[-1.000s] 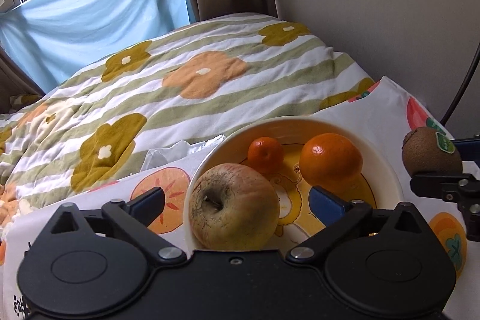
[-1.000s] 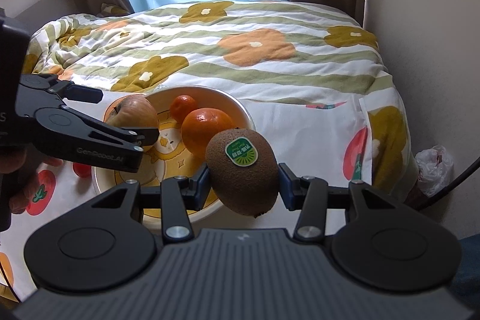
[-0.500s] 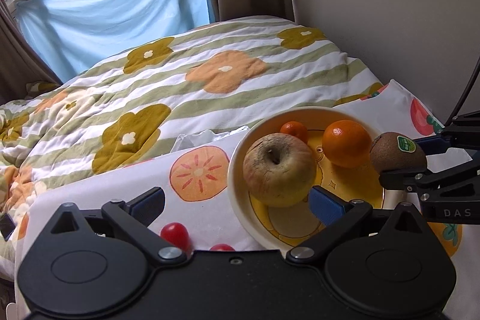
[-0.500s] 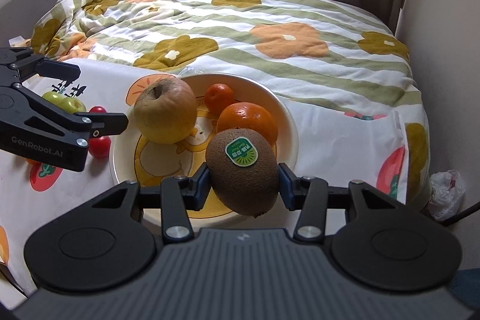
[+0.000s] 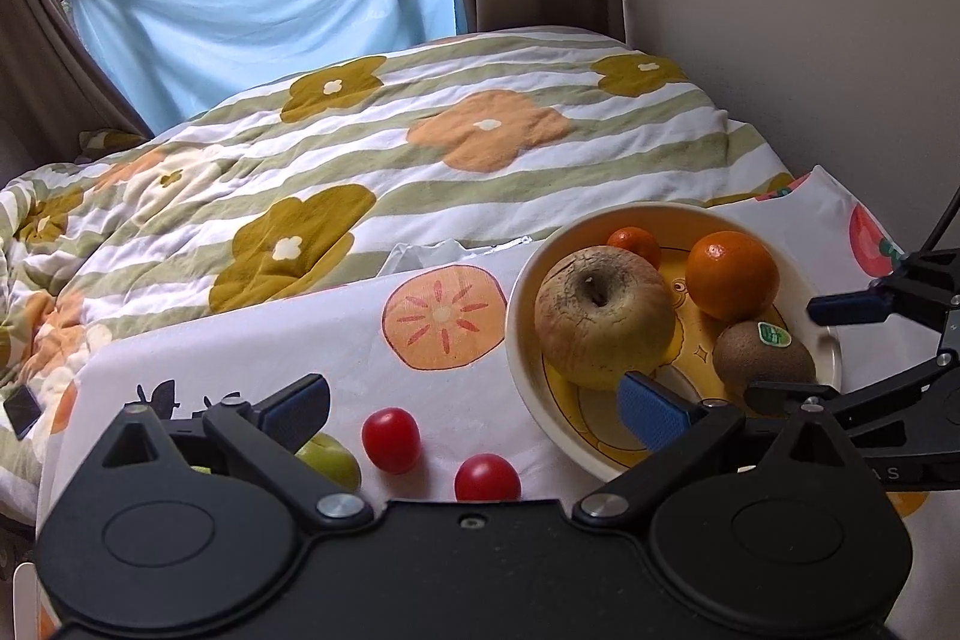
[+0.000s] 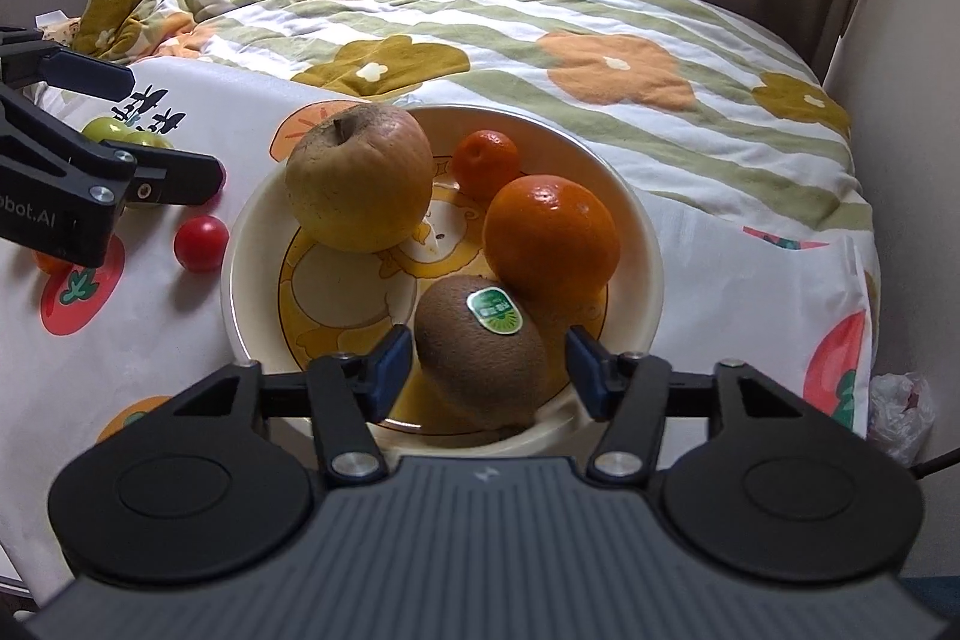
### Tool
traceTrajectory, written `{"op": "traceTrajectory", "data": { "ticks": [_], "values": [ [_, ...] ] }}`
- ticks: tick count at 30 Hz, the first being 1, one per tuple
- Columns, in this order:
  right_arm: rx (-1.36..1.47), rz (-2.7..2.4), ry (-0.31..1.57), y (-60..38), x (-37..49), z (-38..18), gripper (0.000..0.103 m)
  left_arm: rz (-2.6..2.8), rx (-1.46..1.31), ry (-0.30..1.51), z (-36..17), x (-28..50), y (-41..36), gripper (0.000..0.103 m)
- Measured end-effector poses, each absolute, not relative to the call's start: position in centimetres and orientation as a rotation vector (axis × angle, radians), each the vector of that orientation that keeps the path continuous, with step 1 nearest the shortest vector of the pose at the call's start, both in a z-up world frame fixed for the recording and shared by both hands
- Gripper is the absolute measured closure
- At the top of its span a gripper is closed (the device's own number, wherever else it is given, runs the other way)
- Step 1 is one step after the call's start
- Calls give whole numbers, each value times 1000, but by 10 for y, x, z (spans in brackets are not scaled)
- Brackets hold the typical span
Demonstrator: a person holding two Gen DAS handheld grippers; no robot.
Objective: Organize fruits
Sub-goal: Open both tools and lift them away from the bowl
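The right gripper [image 6: 489,355] had let go: half a second earlier it clamped the kiwi [image 6: 480,349], which now lay in the near part of the bowl [image 6: 651,274], jaws spread clear. So four fruits were bowled: apple [image 6: 360,178], two oranges, kiwi. The left gripper [image 5: 474,403], wide open and empty, hovered over two red tomatoes [image 5: 390,439] (two green fruits left too).

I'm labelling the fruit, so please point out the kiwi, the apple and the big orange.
kiwi [image 6: 480,358]: right wrist view, brown skin below its sticker.
apple [image 6: 360,184]: right wrist view, yellow side.
big orange [image 6: 549,235]: right wrist view, middle of peel.
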State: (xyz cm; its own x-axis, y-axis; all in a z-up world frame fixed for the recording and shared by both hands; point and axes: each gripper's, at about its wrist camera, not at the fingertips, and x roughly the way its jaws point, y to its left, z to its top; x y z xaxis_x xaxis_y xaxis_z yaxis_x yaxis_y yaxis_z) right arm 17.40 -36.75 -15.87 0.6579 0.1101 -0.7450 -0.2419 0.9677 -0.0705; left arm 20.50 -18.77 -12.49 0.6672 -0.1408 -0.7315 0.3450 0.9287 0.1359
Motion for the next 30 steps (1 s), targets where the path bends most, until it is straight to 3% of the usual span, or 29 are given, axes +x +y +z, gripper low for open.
{"op": "traceTrajectory", "data": {
  "ticks": [1, 16, 30],
  "values": [
    [-175, 191, 818, -368, 171, -158, 0, -276, 274, 796, -124, 203, -186, 0],
    [-110, 155, 771, -380, 138, -121, 0, -205, 219, 740, -88, 164, -163, 0],
    [-51, 187, 717, -331, 106, -75, 0, -75, 189, 689, -58, 111, -75, 0]
  ]
}}
